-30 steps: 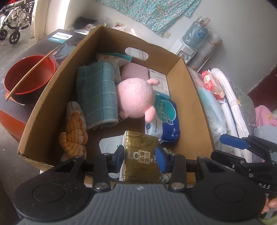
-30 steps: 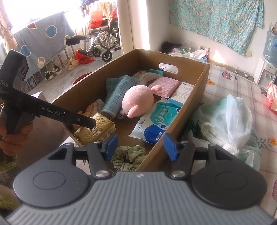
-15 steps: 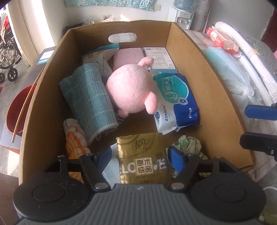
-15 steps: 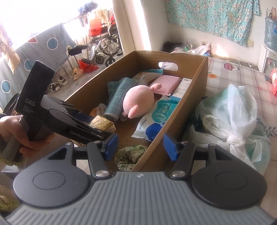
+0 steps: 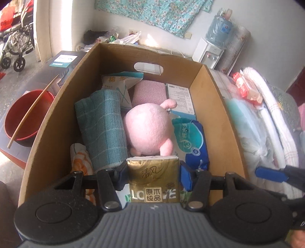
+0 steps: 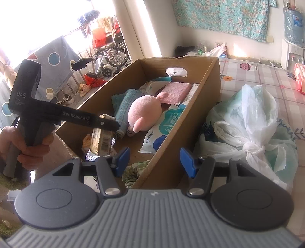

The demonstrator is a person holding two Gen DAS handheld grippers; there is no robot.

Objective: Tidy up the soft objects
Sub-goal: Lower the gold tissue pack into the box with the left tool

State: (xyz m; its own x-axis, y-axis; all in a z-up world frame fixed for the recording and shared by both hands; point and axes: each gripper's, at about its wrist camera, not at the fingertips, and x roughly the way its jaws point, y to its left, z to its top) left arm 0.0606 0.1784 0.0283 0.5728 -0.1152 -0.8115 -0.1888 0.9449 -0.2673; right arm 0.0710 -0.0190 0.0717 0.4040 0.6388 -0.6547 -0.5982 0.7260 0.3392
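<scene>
Red round bowl (image 5: 26, 116) with wooden stick (image 5: 32, 112) across rim; folded wheelchair (image 6: 108, 55); white water dispenser (image 5: 207, 53); teal floral wall cloth (image 6: 221, 17).

Left claw (image 5: 154, 172) closing, tissue pack (image 5: 154, 179) regripped, lifted.

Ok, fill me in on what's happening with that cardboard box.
A person holding a gripper in each hand is sorting soft things into the cardboard box. The left gripper has a gold tissue pack between its fingers over the near end of the box, and its jaws are closing on it. The right gripper is open and empty, hovering at the box's near corner. Already inside lie a pink plush toy, a rolled teal towel and a blue wipes pack.
</scene>
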